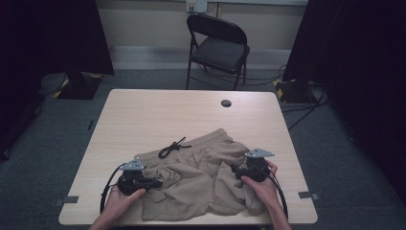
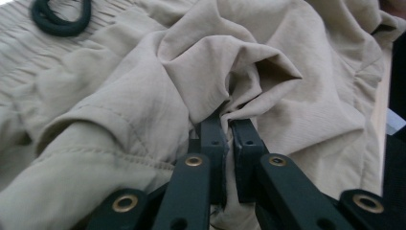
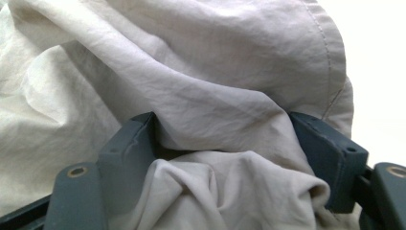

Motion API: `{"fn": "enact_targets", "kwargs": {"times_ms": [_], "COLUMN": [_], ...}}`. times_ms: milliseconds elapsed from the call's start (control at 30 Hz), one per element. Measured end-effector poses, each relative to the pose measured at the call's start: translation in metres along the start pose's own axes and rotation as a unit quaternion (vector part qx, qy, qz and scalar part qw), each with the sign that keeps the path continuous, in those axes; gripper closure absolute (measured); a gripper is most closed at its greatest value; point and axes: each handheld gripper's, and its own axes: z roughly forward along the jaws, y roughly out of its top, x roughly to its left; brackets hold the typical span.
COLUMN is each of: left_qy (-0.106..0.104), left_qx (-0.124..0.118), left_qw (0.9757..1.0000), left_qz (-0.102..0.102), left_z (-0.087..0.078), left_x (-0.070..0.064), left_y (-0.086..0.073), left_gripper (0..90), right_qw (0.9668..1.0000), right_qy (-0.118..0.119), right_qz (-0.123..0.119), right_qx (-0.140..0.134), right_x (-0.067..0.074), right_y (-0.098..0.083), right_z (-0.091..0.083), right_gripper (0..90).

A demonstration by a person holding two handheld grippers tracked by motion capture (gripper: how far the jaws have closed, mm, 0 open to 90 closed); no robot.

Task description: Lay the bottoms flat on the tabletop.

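Note:
A pair of tan shorts (image 1: 196, 177) lies crumpled on the near half of the wooden table (image 1: 143, 115), its black drawstring (image 1: 172, 147) at the waistband on the far side. My left gripper (image 1: 158, 183) sits at the shorts' left edge. In the left gripper view its jaws (image 2: 229, 127) are shut on a pinched fold of the tan fabric (image 2: 143, 86), with the drawstring (image 2: 60, 19) at top left. My right gripper (image 1: 235, 170) rests on the shorts' right side. Its jaws (image 3: 225, 139) stand wide apart with a loose bulge of cloth (image 3: 191, 57) between them.
A black folding chair (image 1: 220, 43) stands beyond the table's far edge. A dark round cable hole (image 1: 226, 103) is in the tabletop near the far side. Grey tape marks (image 1: 306, 195) sit at the near corners. Cables lie on the floor at right.

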Motion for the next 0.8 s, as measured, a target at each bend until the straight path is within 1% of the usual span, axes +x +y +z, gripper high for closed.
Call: {"fn": "enact_targets", "kwargs": {"times_ms": [33,67,100,133,167,200,233,267,300,333,367,400,433,500,533,567,600,633,667,733,767,800], "left_qy": [0.003,0.003,0.005,0.024,0.024,0.038,0.038,0.04,0.046,0.047,0.047,0.043,0.042,0.042,0.04,0.04,0.037,0.035,0.026,0.019,0.019,0.015], "left_qx": [0.0,0.0,-0.004,-0.011,-0.011,-0.019,-0.019,-0.023,-0.026,-0.034,-0.034,-0.036,-0.035,-0.037,-0.038,-0.038,-0.038,-0.038,-0.052,-0.069,-0.069,-0.079], "left_qw": [1.0,1.0,1.0,0.9996,0.9996,0.999,0.999,0.9987,0.9983,0.9976,0.9976,0.9977,0.9978,0.9978,0.9979,0.9979,0.9981,0.9983,0.998,0.9973,0.9973,0.9967], "left_qz": [0.0,0.0,-0.004,-0.008,-0.008,-0.017,-0.017,-0.019,-0.023,-0.038,-0.038,-0.038,-0.037,-0.034,-0.034,-0.034,-0.029,-0.027,-0.024,-0.016,-0.016,-0.011], "left_z": [0.0,0.0,0.0,-0.001,-0.001,-0.002,-0.002,-0.001,-0.001,0.0,0.0,0.0,0.0,0.0,-0.001,-0.001,-0.003,-0.005,-0.014,-0.024,-0.024,-0.029], "left_x": [0.003,0.003,0.006,0.011,0.011,0.018,0.018,0.022,0.026,0.03,0.03,0.032,0.032,0.033,0.031,0.031,0.029,0.027,0.022,0.017,0.017,0.015], "left_y": [0.0,0.0,0.0,0.001,0.001,0.002,0.002,0.003,0.004,0.004,0.004,0.004,0.004,0.004,0.006,0.006,0.007,0.008,0.013,0.021,0.021,0.025], "left_gripper": [85.8,85.5,85.5,85.2,85.0,84.8,84.5,84.5,84.2,83.3,83.2,83.0,83.0,82.3,80.7,78.0,78.0,75.3,69.1,65.8,64.7,64.0], "right_qw": [1.0,1.0,1.0,1.0,1.0,1.0,1.0,1.0,1.0,1.0,1.0,1.0,1.0,0.9999,1.0,1.0,1.0,0.9999,0.9998,0.9993,0.999,0.9987], "right_qy": [-0.002,-0.002,-0.003,-0.004,-0.004,-0.004,-0.004,-0.004,-0.004,-0.006,-0.006,-0.008,-0.008,-0.008,-0.005,-0.005,-0.002,0.006,0.012,0.019,0.023,0.025], "right_qz": [0.001,0.001,0.003,0.004,0.004,0.004,0.004,0.003,0.004,0.007,0.007,0.006,0.006,0.007,0.001,0.001,0.002,0.008,0.014,0.022,0.023,0.022], "right_qx": [0.001,0.001,0.001,0.001,0.001,0.001,0.001,0.001,0.001,0.0,0.0,-0.001,-0.001,0.001,0.004,0.004,0.009,0.009,-0.003,-0.022,-0.03,-0.04], "right_x": [0.0,0.0,0.001,0.002,0.002,0.004,0.004,0.005,0.006,0.01,0.01,0.015,0.015,0.019,0.021,0.021,0.021,0.019,0.015,0.012,0.011,0.01], "right_y": [0.0,0.0,-0.001,-0.002,-0.002,-0.004,-0.004,-0.006,-0.008,-0.013,-0.013,-0.019,-0.019,-0.022,-0.022,-0.022,-0.021,-0.018,-0.01,0.001,0.008,0.016], "right_z": [0.0,0.0,-0.001,-0.002,-0.002,-0.005,-0.005,-0.007,-0.009,-0.015,-0.015,-0.021,-0.021,-0.025,-0.027,-0.027,-0.027,-0.027,-0.03,-0.035,-0.038,-0.04], "right_gripper": [25.7,25.7,25.6,25.7,25.7,25.7,25.7,25.7,25.7,25.7,25.7,25.7,25.7,25.7,25.7,25.7,25.5,25.2,26.8,28.2,29.8,32.0]}}
